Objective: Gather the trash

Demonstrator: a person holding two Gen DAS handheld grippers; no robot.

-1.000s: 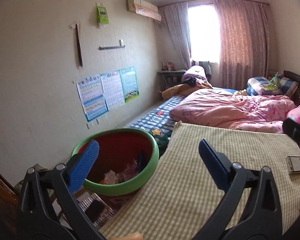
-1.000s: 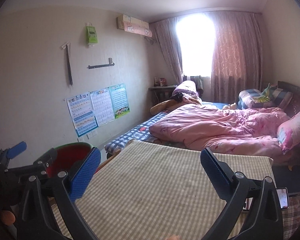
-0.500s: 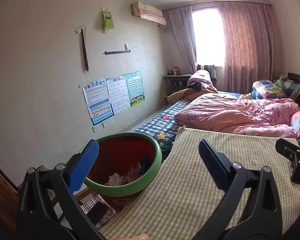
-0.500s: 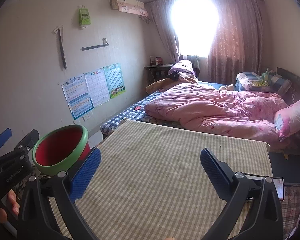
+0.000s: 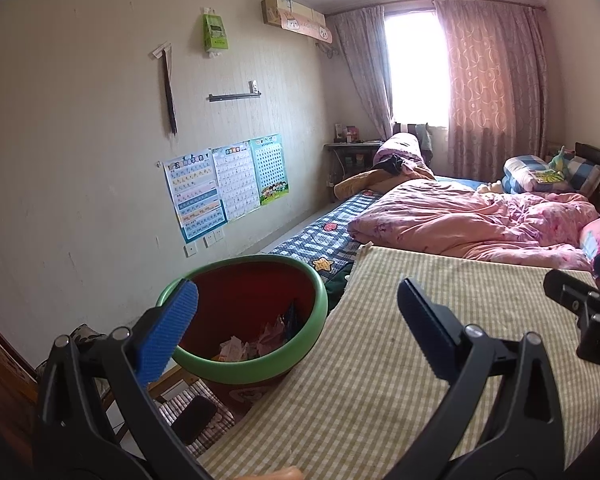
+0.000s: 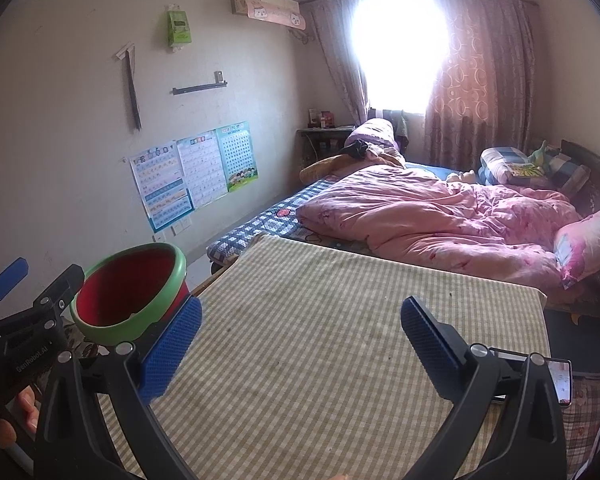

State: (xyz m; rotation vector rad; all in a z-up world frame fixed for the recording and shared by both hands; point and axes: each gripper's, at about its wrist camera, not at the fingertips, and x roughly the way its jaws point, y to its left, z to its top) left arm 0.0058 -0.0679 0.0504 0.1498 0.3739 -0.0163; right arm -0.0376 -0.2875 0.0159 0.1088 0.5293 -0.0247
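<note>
A red trash bin with a green rim [image 5: 312, 322] [image 6: 100, 326] stands just off the left edge of a table covered in a checked cloth [image 5: 400, 368] [image 6: 320, 340]. Crumpled paper scraps [image 5: 256, 342] lie inside the bin. My left gripper [image 5: 300, 320] is open and empty, straddling the bin's right rim and the table's left edge. My right gripper [image 6: 300, 332] is open and empty above the middle of the cloth. No loose trash shows on the cloth. The left gripper's body [image 6: 24, 320] appears at the left of the right wrist view, and the right gripper's body [image 5: 588, 316] at the right of the left wrist view.
A bed with a pink quilt [image 6: 440, 216] lies beyond the table's far edge. A phone [image 6: 560, 380] rests at the table's right edge. Posters [image 5: 224, 184] hang on the left wall. A striped stool with a dark object [image 5: 196, 412] sits below the bin.
Both views have tilted down and drawn back a little, so bin and table sit more fully in view. Both grippers stayed open and empty.
</note>
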